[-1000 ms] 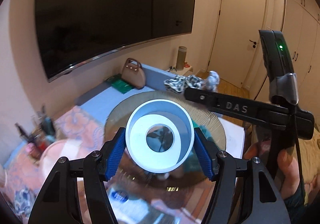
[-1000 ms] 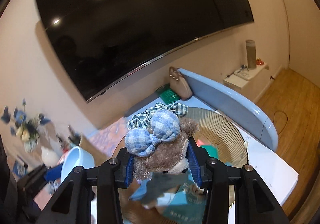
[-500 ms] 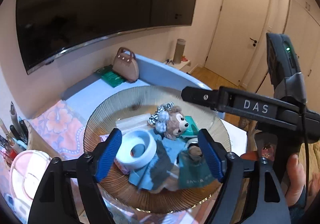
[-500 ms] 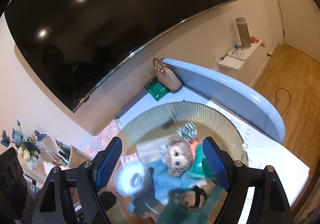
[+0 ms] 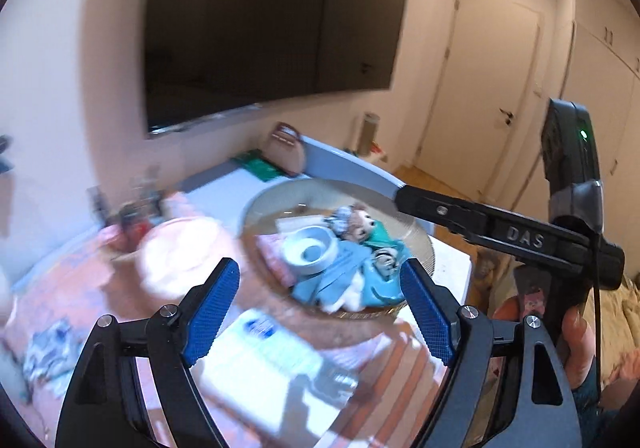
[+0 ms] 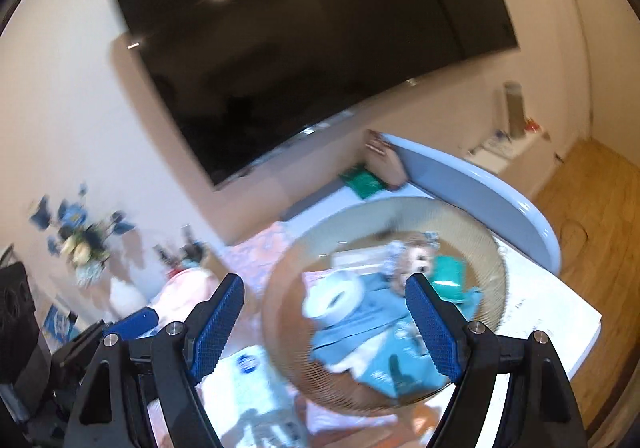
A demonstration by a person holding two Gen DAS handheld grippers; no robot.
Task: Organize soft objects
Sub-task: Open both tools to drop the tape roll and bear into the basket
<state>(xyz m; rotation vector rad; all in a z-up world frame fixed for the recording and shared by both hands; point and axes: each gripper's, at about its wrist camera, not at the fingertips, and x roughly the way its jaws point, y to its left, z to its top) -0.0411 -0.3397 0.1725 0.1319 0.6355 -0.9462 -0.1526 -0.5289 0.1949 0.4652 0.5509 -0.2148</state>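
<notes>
A round ribbed glass bowl [image 5: 260,207] [image 6: 480,224] on the table holds a small brown plush bear with a checked bow [image 5: 358,226] [image 6: 418,258], a white tape roll [image 5: 310,254] [image 6: 334,298] and blue and teal soft cloths [image 5: 344,280] [image 6: 368,328]. My left gripper [image 5: 320,308] is open and empty, above and in front of the bowl. My right gripper [image 6: 326,322] is open and empty, above the bowl; its body also shows in the left wrist view [image 5: 500,232]. Both views are blurred.
A pink round dish [image 5: 180,252] sits left of the bowl. A white and blue packet [image 5: 256,348] [image 6: 248,372] lies in front. A brown handbag [image 5: 286,151], a wall TV [image 5: 272,27], a flower vase [image 6: 84,244] and a blue bench [image 6: 480,187] stand behind.
Both grippers let go: the tape roll and the plush bear now lie in the bowl. Both grippers have pulled back and up from the bowl, and the left view has swung left.
</notes>
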